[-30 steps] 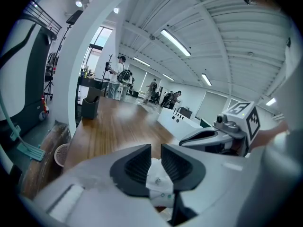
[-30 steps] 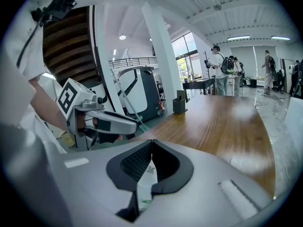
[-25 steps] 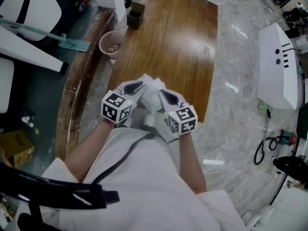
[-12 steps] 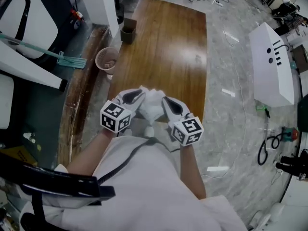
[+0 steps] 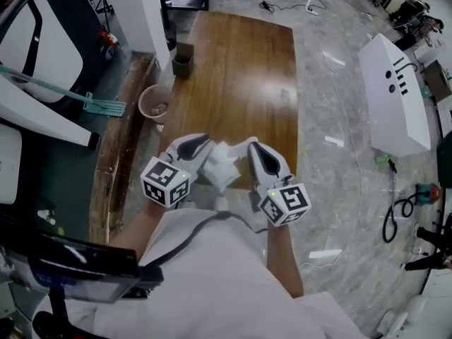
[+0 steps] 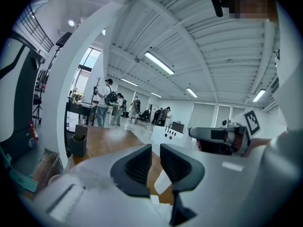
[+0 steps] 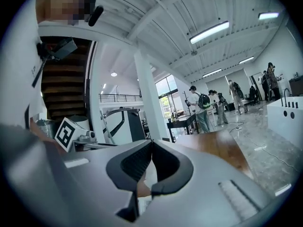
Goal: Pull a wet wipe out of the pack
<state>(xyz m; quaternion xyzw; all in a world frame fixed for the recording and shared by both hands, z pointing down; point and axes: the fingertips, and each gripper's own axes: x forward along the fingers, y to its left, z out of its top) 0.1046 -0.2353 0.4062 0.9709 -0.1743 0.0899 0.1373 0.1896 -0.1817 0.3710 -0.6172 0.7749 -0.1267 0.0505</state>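
Note:
Both grippers are raised in front of the person's chest, above the near end of the wooden table (image 5: 240, 69). A white wet wipe pack (image 5: 223, 165) hangs crumpled between them. My left gripper (image 5: 203, 148) grips its left side, and its jaws are closing with white material (image 6: 163, 182) low between them. My right gripper (image 5: 249, 149) is at the right side. Its jaws meet at the tips, pinching a white wipe sheet (image 7: 147, 173). A white end (image 5: 220, 203) dangles below the bundle.
A dark square cup (image 5: 182, 63) stands at the table's far left corner. A pinkish bin (image 5: 154, 104) and a teal broom (image 5: 99, 104) are on the floor at the left. A white cabinet (image 5: 392, 97) and cables (image 5: 395, 217) are at the right. Several people (image 6: 111, 105) stand far off.
Both grippers have risen toward the head camera with the white bundle. The right one has swung out to the right, so the two marker cubes are farther apart.

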